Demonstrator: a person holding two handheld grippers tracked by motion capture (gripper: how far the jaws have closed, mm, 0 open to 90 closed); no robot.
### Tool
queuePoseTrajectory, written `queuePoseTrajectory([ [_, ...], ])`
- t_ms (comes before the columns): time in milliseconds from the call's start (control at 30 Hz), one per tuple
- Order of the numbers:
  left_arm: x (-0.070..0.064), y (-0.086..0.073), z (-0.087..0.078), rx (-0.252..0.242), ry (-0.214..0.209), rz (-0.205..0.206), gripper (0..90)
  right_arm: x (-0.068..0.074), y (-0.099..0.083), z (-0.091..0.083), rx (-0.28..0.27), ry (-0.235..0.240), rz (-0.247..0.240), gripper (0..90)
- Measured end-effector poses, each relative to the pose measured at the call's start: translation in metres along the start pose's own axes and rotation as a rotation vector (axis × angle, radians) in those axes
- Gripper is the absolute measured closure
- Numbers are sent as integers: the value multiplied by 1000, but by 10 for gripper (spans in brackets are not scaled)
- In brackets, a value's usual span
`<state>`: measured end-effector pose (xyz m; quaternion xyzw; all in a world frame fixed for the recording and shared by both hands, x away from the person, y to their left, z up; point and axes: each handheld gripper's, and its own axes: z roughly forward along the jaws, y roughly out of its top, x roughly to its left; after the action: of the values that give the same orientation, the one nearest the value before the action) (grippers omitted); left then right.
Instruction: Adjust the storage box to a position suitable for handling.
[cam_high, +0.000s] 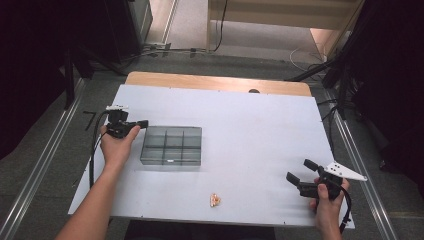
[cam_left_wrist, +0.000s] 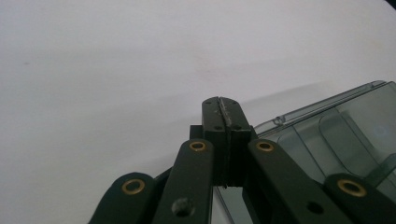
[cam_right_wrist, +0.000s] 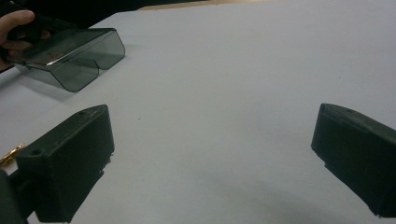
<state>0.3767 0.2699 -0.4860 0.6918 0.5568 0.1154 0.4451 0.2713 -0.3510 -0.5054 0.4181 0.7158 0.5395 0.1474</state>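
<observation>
Landmark: the smoky grey compartment box (cam_high: 172, 145), sitting flat on the white desk (cam_high: 250, 130), lid side up, six compartments showing through it in the high view.

Left hand-held gripper (cam_high: 144, 123) is resting just beside the box's far left corner, at its left end. Its jaws are pressed fully together with nothing between them; the left gripper view shows the two pads meeting in a single seam, with the box's clear corner (cam_left_wrist: 327, 126) just to their right. Whether the tips are touching the box wall, I cannot tell. The person's left hand (cam_high: 116, 142) is wrapping the handle, left of the box.

Right hand-held gripper (cam_high: 301, 171) is hovering well apart from the box, off to its right and nearer the person, close to the desk's near right corner. Jaws are spread wide, empty, with bare desk between them in the right gripper view, where the box (cam_right_wrist: 70, 53) is lying farther off.

A small gold-coloured object (cam_high: 215, 200) is lying on the desk on the near side of the box, slightly right of it, clear of both grippers. Too small to identify.
</observation>
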Motion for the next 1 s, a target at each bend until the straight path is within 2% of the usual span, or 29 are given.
queuePoseTrajectory([
  [200, -15, -7, 3, -14, -15, -14, 900, 0, 0, 0, 0, 0, -2, 0],
  [333, -23, -10, 4, -15, -26, -5, 900, 0, 0, 0, 4, 0, -1, 0],
  [600, -36, -16, 9, -25, -41, -10, 900, 1, 0, 0, 5, -1, -2, 0],
  [1000, -56, -24, 13, -28, -74, 8, 900, 1, 0, 1, 7, -1, -5, 0],
])
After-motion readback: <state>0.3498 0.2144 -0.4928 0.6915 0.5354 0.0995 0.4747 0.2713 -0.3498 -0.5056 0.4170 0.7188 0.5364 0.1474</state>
